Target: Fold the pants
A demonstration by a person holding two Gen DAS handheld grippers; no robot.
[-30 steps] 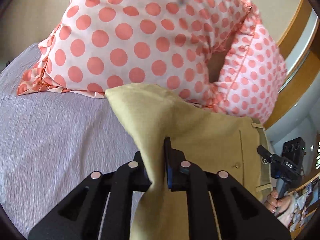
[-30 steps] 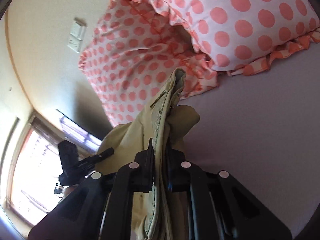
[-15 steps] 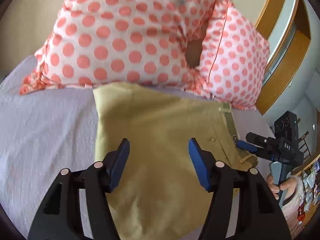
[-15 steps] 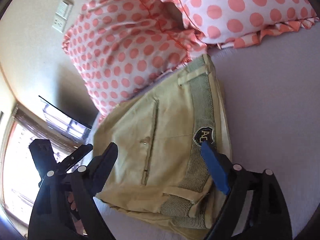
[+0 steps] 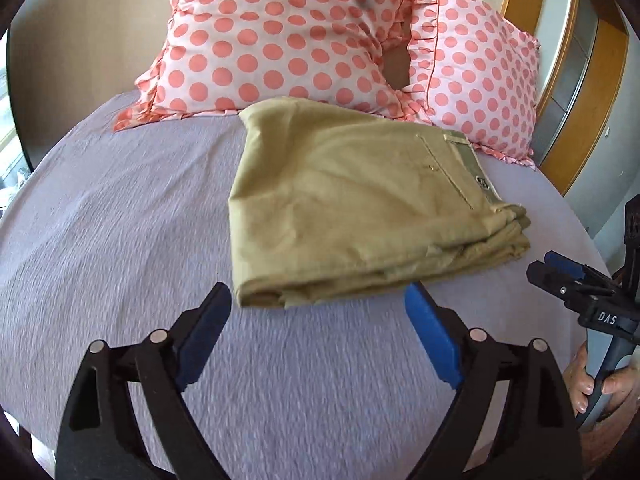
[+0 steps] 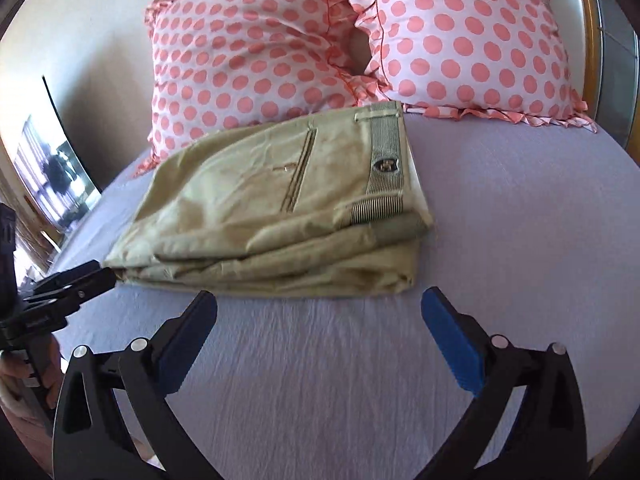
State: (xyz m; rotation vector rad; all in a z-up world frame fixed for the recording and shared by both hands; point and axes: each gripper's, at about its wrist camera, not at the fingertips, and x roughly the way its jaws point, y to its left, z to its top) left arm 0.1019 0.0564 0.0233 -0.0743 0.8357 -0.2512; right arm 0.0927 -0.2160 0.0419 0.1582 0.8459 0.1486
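On the left, the left gripper (image 5: 318,312) hangs just above the lilac bedsheet (image 5: 120,240) with its blue-padded jaws spread wide and nothing between them. Just beyond its fingertips lie the khaki pants (image 5: 352,208), folded into a thick rectangular stack of several layers flat on the sheet, apart from both tools. The back pocket slit and striped waistband face up, the waistband along the stack's right edge. Behind the stack, two pink polka-dot pillows (image 5: 280,36) lean against the wall, and the far edge of the pants seems to touch their ruffled hems, though the fisheye bend makes that hard to judge. To the right of the stack, the right gripper (image 6: 320,306) also hovers over the sheet near the folded edge, its jaws likewise wide and empty.
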